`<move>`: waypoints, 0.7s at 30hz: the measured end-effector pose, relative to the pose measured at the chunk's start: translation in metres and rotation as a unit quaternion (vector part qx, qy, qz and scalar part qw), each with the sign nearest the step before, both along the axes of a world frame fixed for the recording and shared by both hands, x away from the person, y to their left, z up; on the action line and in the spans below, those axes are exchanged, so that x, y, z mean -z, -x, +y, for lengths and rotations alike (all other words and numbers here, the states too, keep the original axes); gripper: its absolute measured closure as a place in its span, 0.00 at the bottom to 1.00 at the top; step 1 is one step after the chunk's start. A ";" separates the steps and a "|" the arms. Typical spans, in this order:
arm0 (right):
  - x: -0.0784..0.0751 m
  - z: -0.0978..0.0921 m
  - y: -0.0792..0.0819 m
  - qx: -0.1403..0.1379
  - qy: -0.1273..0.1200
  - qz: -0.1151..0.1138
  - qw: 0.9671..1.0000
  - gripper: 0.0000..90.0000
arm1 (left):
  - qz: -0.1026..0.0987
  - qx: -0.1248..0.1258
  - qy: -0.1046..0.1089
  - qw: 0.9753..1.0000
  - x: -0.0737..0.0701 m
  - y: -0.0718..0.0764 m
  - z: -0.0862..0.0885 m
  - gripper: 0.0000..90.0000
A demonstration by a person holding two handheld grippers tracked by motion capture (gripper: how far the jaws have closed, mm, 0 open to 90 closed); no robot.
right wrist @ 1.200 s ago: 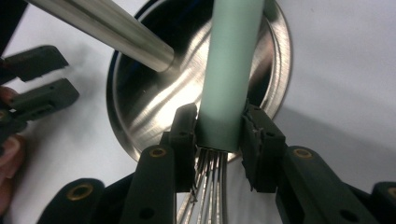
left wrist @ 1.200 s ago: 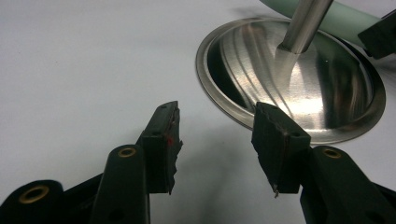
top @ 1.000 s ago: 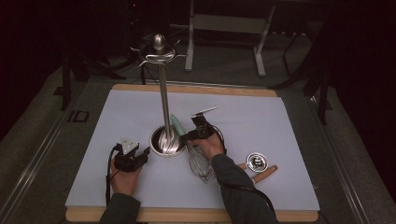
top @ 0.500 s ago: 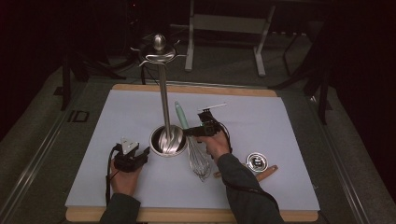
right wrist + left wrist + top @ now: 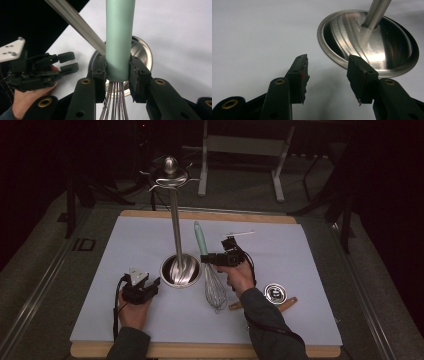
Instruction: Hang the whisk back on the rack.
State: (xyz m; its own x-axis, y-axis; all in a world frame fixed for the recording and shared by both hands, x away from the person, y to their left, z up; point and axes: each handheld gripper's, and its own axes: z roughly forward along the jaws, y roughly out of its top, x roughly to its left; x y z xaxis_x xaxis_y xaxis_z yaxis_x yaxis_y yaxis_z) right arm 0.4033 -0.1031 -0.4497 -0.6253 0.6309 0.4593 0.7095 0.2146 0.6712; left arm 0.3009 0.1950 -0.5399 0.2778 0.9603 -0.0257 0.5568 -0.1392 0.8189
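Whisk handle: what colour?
Pale green, the whisk handle shows best in the right gripper view, clamped between the fingers.

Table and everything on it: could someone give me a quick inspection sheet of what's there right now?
Surface: pale sheet over a wooden board.
Job's things: whisk with green handle, wire end on the sheet; steel stand with round base, upright beside it.
Clutter: small round lidded tin on a wooden piece, right of the whisk.
Grippers: right tongs clamped on the whisk handle; left tongs open, empty, near the stand's base.
Cables: black cable loops from the left tongs.
Surroundings: dark floor, metal frame legs behind.
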 end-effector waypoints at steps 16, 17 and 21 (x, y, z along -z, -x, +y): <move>-0.021 0.004 0.020 -0.011 0.012 -0.057 0.998 0.77 | 0.000 -0.001 0.002 1.000 0.000 0.000 0.001 0.57; -0.023 0.004 0.020 -0.010 0.011 -0.060 0.998 0.77 | 0.000 -0.001 0.002 1.000 0.000 0.000 0.001 0.57; -0.030 0.004 0.024 -0.013 0.009 -0.072 0.997 0.77 | 0.000 -0.001 0.002 1.000 0.000 0.000 0.001 0.57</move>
